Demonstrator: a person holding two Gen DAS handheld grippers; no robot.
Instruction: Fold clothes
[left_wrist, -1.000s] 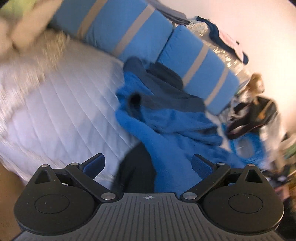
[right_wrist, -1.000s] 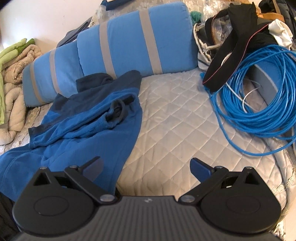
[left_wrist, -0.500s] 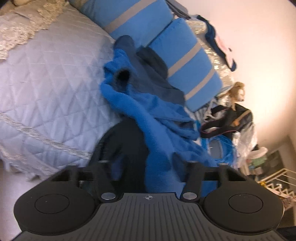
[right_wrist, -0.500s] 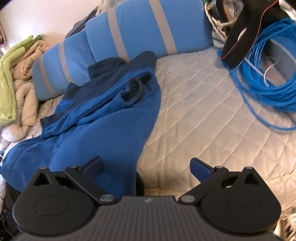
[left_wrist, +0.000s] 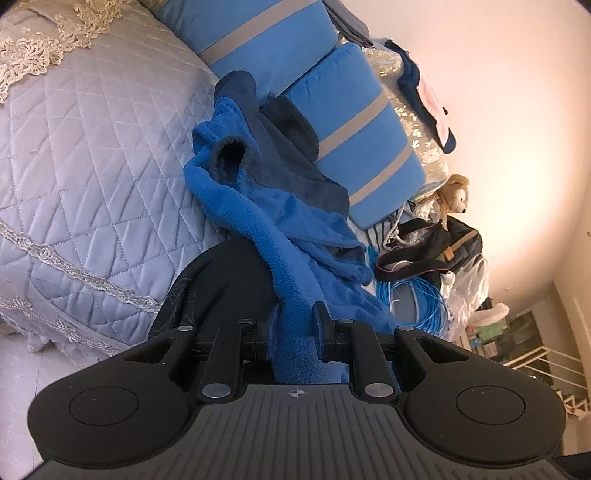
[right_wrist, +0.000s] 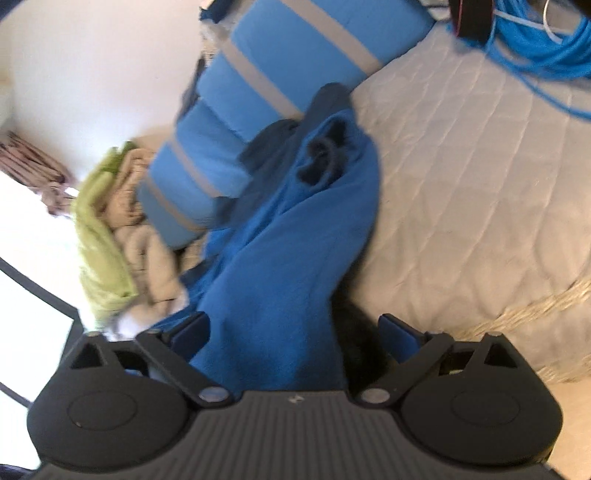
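A blue fleece garment with navy panels lies crumpled on the quilted bed, one cuff opening facing up. My left gripper is shut on a bunched edge of the fleece, which runs taut from the bed into its jaws. In the right wrist view the same blue fleece garment drapes toward me, passing between the fingers of my right gripper, which stands open around the hanging fabric. A dark item lies under the fleece near the bed edge.
Two blue bolsters with grey stripes line the back of the bed. A coil of blue cable, a black bag and a teddy bear sit at one end; folded beige and green blankets at the other.
My left gripper has gone from open to shut on the fleece edge and pulled it up. The right gripper swung down and left toward the hanging fabric, staying open.
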